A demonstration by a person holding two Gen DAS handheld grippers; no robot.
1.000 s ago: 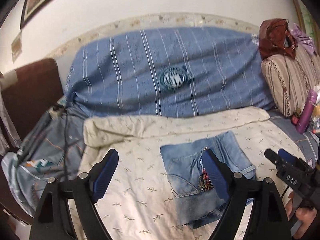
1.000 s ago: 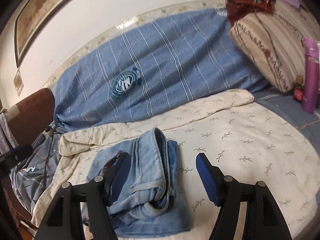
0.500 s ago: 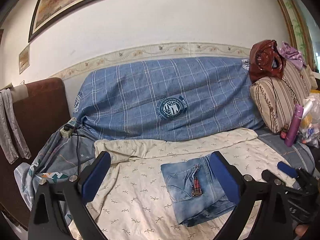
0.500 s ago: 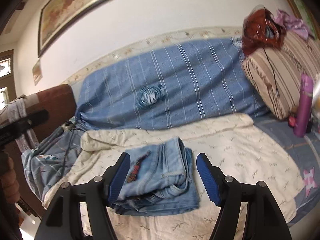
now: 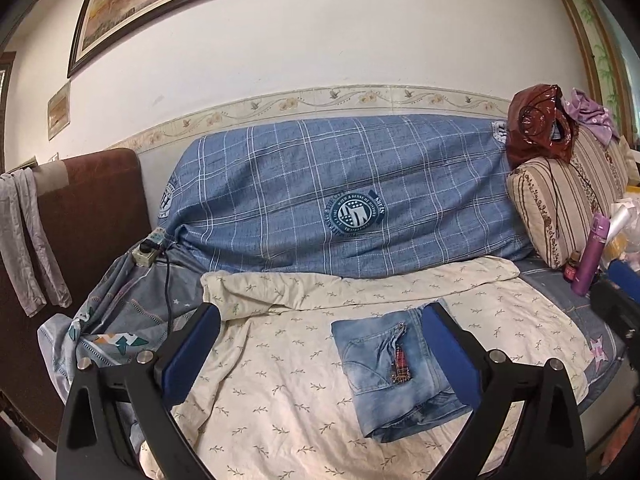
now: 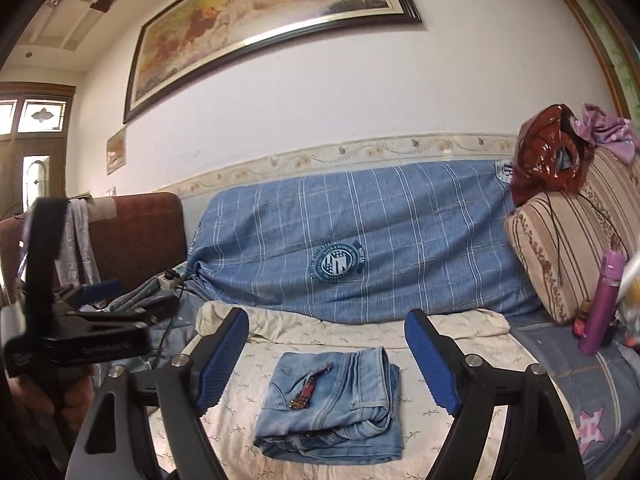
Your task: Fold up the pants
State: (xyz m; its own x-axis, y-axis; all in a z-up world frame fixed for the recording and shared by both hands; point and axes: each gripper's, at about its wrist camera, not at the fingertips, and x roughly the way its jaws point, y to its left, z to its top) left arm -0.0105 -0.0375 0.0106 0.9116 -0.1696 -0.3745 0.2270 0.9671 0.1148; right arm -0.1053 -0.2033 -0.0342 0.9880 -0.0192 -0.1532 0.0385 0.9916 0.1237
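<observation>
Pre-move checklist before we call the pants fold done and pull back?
1. Folded jeans lie as a compact stack on the cream sheet: ok.
2. Left claw open, nothing between the pads: ok.
3. Right claw is opening, nothing between the pads: ok.
4. Stack edges aligned: not ok, lower layers stick out along the near edge.
5. Purple bottle upright, well to the side of the jeans: ok.
6. Folds underneath flat: cannot tell, hidden.

Both wrist views face sofa [image 5: 360, 208], level
</observation>
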